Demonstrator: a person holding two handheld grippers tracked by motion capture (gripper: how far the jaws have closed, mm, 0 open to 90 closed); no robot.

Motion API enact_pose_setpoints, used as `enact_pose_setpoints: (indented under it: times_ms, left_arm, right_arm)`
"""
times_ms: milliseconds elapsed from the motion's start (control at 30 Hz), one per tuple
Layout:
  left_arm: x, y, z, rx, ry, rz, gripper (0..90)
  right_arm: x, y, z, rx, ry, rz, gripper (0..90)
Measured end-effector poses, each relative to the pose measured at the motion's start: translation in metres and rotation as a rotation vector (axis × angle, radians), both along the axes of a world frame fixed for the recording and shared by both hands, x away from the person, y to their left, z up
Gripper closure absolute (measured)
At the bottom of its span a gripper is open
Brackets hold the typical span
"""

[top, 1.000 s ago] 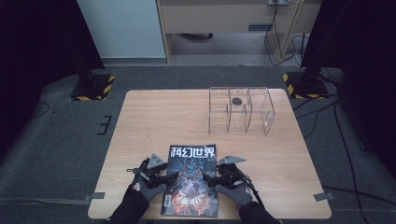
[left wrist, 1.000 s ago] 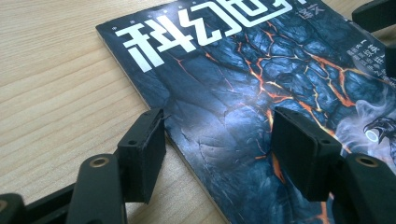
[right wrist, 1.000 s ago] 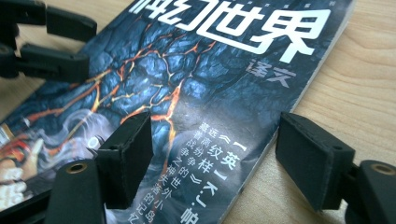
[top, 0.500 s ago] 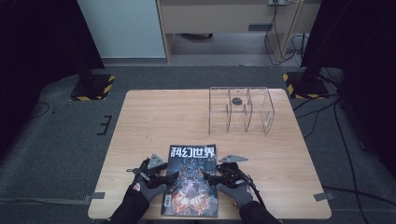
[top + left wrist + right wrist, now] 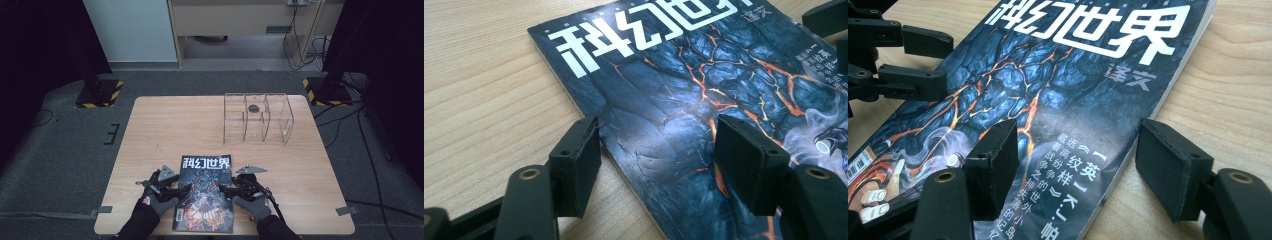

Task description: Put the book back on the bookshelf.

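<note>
A dark magazine point(image 5: 205, 192) with white Chinese title letters and orange lava cracks lies flat near the table's front edge. My left gripper point(image 5: 182, 190) sits at its left edge. In the left gripper view my left gripper point(image 5: 659, 160) is open, one jaw over the bare wood and the other over the cover. My right gripper point(image 5: 226, 190) is at the right edge. In the right gripper view my right gripper point(image 5: 1078, 165) straddles that edge, and its jaws have just been closing with the edge between them; the pads stand apart from it. Gloved hands hold both grippers.
A clear acrylic rack point(image 5: 257, 117) with upright dividers stands at the back right of the wooden table point(image 5: 170, 130), a small dark round thing point(image 5: 253, 107) inside it. Bare wood lies between rack and magazine. Stands with yellow-black bases point(image 5: 100, 95) flank the table.
</note>
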State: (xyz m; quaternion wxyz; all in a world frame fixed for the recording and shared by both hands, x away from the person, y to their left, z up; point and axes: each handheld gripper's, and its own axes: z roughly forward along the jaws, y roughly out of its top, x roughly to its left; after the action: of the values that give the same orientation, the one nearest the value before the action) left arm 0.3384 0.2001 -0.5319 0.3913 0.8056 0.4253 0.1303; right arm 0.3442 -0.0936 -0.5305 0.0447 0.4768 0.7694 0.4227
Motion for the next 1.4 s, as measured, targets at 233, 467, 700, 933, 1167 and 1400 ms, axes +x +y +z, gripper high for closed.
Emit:
enact_pose_setpoints:
  times_ms: [233,467,700,933,1167,1400]
  left_arm:
    - [0.0,0.0,0.0,-0.001,-0.003,0.002,34.3]
    - [0.0,0.0,-0.001,-0.003,-0.005,0.001,34.0]
    - [0.0,0.0,-0.001,-0.003,-0.007,0.002,33.9]
    - [0.0,-0.001,-0.001,-0.004,-0.008,0.004,33.6]
    - [0.0,-0.001,-0.001,-0.005,-0.009,0.004,33.5]
    - [0.0,0.0,-0.001,-0.006,-0.011,0.003,33.5]
  right_arm:
    - [0.001,-0.004,0.001,0.048,0.013,-0.015,35.0]
    - [0.0,-0.004,0.004,0.06,0.001,-0.01,35.4]
    - [0.0,-0.003,-0.001,0.037,0.013,-0.011,34.6]
    - [0.001,-0.008,0.002,0.107,0.045,-0.026,35.0]
    - [0.0,-0.009,0.007,0.147,0.03,-0.013,35.3]
    - [0.0,-0.01,0.004,0.138,0.024,-0.008,35.0]
